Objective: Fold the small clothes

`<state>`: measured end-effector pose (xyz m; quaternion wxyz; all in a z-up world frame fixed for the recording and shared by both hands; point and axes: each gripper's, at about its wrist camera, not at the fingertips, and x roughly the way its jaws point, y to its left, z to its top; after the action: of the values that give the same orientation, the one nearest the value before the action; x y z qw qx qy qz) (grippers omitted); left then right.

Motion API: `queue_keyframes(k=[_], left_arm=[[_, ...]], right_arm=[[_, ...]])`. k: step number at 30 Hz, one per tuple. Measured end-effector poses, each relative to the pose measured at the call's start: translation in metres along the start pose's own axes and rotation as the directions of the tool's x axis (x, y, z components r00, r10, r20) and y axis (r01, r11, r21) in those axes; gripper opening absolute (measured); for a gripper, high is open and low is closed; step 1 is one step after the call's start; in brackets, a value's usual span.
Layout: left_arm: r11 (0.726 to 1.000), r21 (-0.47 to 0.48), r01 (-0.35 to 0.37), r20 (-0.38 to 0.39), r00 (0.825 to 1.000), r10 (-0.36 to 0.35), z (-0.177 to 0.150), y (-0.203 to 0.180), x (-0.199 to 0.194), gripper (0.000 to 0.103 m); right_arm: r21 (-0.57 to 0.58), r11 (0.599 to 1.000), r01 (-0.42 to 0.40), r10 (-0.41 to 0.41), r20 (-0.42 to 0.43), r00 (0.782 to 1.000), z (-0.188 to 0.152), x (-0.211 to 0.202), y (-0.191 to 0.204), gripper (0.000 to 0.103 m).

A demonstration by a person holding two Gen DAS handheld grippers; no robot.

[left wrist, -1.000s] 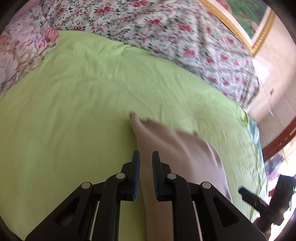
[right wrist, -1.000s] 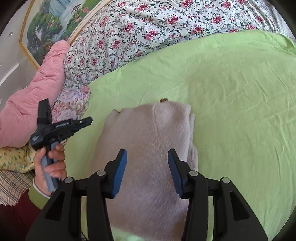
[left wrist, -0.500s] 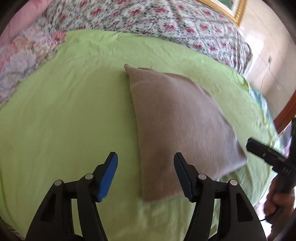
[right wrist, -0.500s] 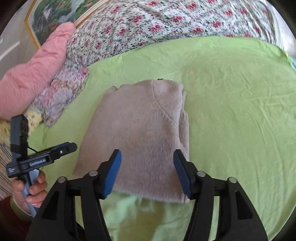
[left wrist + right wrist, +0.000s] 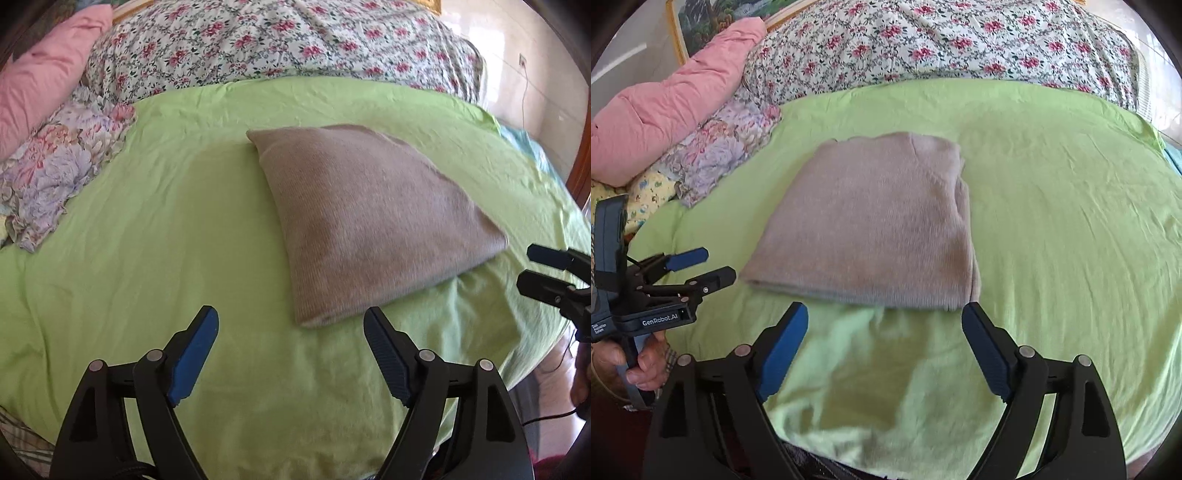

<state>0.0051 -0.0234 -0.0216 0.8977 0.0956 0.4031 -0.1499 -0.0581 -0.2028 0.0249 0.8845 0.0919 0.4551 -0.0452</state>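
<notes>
Tongs left (image 5: 290,349) and right (image 5: 884,345) are opening empty above the folded beige sweater (image 5: 871,218), so we are keeping them clear of it.

Left gripper (image 5: 291,325) angled down, jaws wide and opening, nothing between the blue pads (image 5: 194,354). Right gripper (image 5: 884,321) also angled down, jaws wide and opening, gap empty. Left hand (image 5: 639,363) wraps the left gripper's handle, seen from the right wrist view.
</notes>
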Motion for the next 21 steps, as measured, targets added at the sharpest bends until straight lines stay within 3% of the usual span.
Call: queue_keyframes(k=[9,21], left_arm=[[0.999,0.038,0.013,-0.038,0.999,-0.011,-0.013,-0.003,-0.003,0.082],[1.000,0.009,-0.005,-0.038,0.999,0.006,0.008,0.001,0.008,0.084]], right_arm=[[-0.037,0.999,0.014,-0.015,-0.027,1.000,-0.016,-0.005,0.012,0.087],[-0.033,0.999,0.017,-0.017,-0.023,1.000,0.001,0.015,0.015,0.087]])
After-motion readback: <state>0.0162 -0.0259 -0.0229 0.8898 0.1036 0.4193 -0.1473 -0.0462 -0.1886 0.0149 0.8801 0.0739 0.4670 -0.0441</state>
